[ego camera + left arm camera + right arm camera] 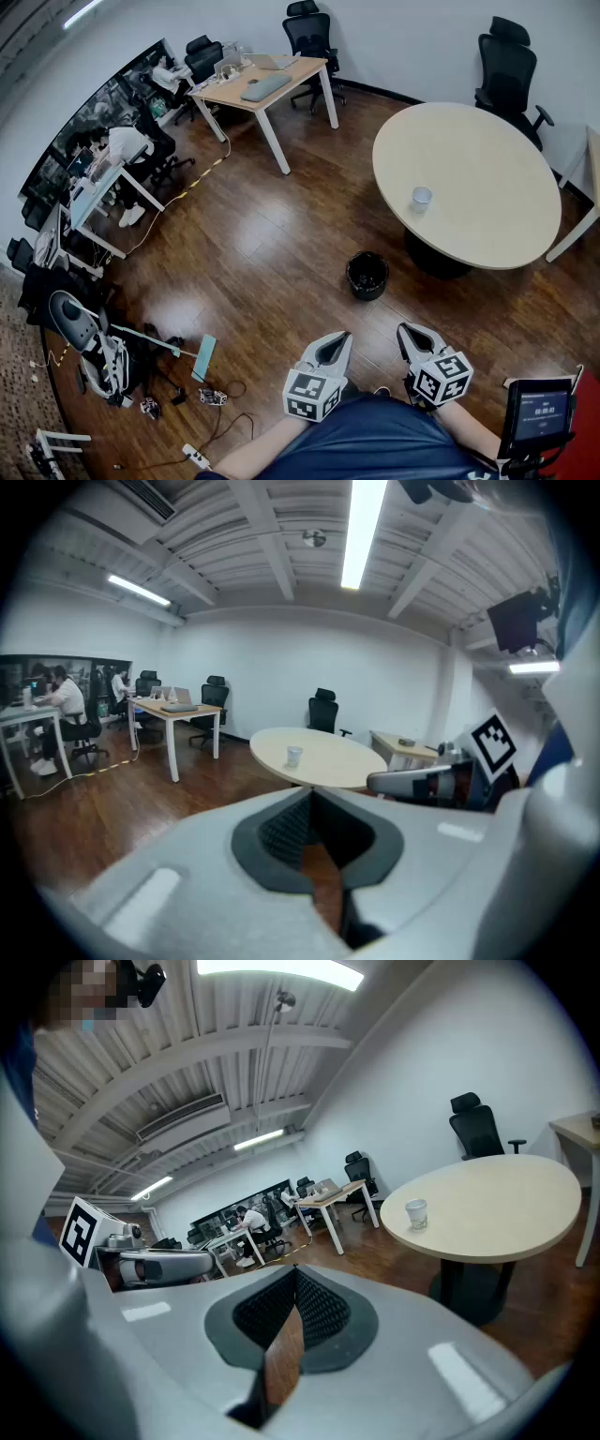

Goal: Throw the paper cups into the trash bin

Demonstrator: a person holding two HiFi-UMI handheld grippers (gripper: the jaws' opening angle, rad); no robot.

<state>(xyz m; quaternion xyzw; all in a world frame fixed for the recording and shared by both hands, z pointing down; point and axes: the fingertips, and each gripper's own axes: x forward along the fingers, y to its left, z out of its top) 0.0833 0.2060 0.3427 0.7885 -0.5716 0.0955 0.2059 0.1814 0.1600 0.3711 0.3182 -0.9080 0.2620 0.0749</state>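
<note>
- Round table (487, 187): stands ahead and to the right of the person, well apart from both grippers. It carries the one cup seen here; the rest of its top is bare.
- Trash bin (367, 275): dark and open-topped, it sits on the wood floor beside the table pedestal, between the person and the cup.
- Left gripper (334, 343): held low, close to the body. Its jaws meet at the tips with nothing between them, and it touches nothing.
- Right gripper (411, 334): held just beside the left one. Its jaws are fully together and empty.
- Paper cup (422, 196): stands upright near the table's near-left edge, untouched.
- Step in hand, as judged: the approach, with no pick-up begun.
- Next move calls for: walking to the table, spreading one gripper's jaws wider than the cup, closing lightly on its wall, then carrying it over the bin.
</note>
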